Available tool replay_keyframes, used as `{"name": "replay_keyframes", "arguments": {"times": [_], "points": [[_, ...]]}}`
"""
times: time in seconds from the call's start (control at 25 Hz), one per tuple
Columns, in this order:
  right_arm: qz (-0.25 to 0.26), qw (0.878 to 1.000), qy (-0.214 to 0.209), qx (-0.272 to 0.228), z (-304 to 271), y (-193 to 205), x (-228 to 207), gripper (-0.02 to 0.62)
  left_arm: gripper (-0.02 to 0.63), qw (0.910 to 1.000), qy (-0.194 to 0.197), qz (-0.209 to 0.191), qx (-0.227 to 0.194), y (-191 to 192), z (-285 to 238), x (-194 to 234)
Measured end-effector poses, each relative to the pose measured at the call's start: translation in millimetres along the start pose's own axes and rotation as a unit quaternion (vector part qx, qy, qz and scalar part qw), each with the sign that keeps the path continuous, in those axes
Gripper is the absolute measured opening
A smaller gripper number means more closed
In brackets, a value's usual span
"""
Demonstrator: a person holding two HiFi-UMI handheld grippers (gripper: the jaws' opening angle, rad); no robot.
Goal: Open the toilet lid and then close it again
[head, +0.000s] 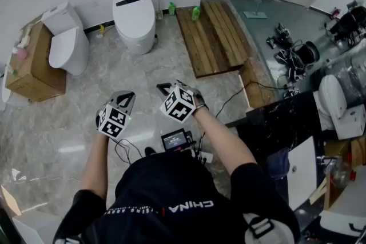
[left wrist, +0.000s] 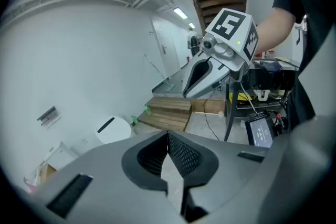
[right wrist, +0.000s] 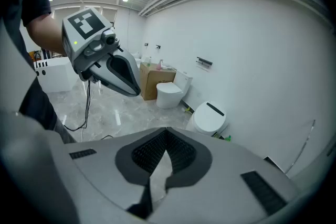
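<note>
Marble floor (head: 68, 128) and clutter
Wooden platform (head: 211, 37) far right, a green bottle (head: 196, 13) at its far edge; cardboard box (head: 37, 68) at the far left.

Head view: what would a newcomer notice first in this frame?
Two white toilets stand at the back with lids down: a rounded toilet with a black strip, and a smaller toilet beside a cardboard box. In the foreground the left tool and right tool, both shut and empty, are well short of either.
</note>
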State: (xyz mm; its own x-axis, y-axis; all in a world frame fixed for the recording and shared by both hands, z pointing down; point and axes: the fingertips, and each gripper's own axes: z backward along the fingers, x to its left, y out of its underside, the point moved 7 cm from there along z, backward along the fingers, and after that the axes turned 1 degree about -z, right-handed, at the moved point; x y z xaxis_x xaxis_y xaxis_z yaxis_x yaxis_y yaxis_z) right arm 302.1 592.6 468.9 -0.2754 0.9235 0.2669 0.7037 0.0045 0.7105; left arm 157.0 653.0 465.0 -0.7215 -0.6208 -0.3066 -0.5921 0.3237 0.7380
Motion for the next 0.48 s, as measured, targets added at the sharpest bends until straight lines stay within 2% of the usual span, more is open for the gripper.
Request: {"name": "replay_keyframes", "arguments": {"times": [0.48], "points": [[-0.005, 1.000, -0.004, -0.010, -3.1, -0.9, -3.0, 0.014, 0.011, 1.0000, -0.007, 0.004, -0.002, 1.5, -3.8, 0.4]]}}
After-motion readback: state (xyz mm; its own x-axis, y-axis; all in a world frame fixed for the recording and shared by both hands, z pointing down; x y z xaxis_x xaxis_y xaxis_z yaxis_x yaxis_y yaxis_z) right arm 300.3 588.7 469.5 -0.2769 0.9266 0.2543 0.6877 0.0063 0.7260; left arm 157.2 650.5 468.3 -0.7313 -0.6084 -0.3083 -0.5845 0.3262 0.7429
